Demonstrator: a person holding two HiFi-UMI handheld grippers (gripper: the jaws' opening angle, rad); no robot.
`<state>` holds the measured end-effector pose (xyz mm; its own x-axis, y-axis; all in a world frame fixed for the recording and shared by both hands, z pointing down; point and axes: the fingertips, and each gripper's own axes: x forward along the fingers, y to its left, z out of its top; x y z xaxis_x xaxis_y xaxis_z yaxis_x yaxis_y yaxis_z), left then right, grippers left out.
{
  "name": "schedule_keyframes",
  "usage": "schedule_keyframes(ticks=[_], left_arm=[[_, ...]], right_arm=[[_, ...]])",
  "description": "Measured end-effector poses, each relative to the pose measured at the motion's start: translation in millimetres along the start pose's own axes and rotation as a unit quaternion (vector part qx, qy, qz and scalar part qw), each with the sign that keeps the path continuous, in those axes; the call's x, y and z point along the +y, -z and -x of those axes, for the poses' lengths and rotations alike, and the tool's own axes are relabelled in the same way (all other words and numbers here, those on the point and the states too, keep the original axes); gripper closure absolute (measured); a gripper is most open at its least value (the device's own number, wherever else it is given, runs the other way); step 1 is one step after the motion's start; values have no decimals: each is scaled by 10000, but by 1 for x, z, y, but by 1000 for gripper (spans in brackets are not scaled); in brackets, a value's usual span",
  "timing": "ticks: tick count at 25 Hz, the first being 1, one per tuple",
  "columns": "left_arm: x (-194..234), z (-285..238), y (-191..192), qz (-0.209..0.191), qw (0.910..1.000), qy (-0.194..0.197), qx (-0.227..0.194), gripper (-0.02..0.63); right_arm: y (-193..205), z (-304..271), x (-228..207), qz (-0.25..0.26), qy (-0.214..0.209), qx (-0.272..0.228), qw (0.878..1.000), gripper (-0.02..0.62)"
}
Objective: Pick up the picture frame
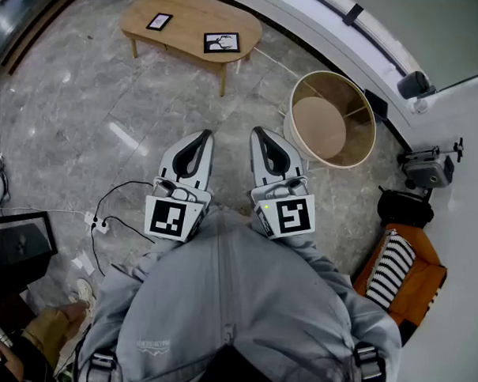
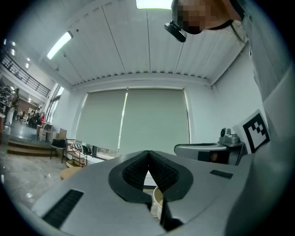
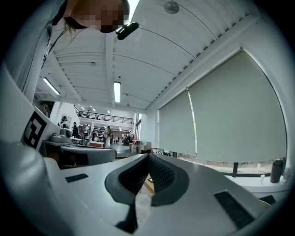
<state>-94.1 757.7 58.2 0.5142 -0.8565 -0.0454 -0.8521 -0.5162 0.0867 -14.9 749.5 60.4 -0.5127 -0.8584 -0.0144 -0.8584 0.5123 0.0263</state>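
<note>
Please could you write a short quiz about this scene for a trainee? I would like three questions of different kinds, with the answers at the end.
1. True or false: the left gripper and the right gripper both have their jaws wide open.
2. Where does the larger picture frame lie? A) on the wooden table; B) on the floor by the person's feet; C) inside the round drum.
3. How many picture frames are on that table in all?

Key: 1. False: both are shut, with nothing between the jaws. 2. A. 3. Two: the smaller picture frame lies there too.
</note>
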Motion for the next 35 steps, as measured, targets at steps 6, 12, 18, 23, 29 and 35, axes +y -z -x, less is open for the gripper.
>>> schedule_keyframes(ticks=[6, 12, 18, 23, 29, 35], left_arm=[[15, -3, -2, -11, 9999, 97, -91, 588], [29, -2, -5, 32, 9997, 191, -115, 588], [38, -1, 4, 114, 9994, 303, -84, 588], [46, -14, 11, 131, 9995, 297, -54, 588], [68, -64, 19, 124, 9998, 130, -4, 588], [91, -144, 25, 102, 9999, -40, 32, 588]], right_arm=[[-4, -16, 11, 185, -55, -96, 9998, 565], [-5, -27, 12, -29, 98, -148, 9998, 565], [7, -30, 9, -179, 240, -92, 9995, 563], [12, -44, -2, -210, 239, -141, 9994, 563], [24, -83, -41, -313, 141, -110, 9994, 563], [32, -147, -105, -420, -34, -96, 9991, 563]])
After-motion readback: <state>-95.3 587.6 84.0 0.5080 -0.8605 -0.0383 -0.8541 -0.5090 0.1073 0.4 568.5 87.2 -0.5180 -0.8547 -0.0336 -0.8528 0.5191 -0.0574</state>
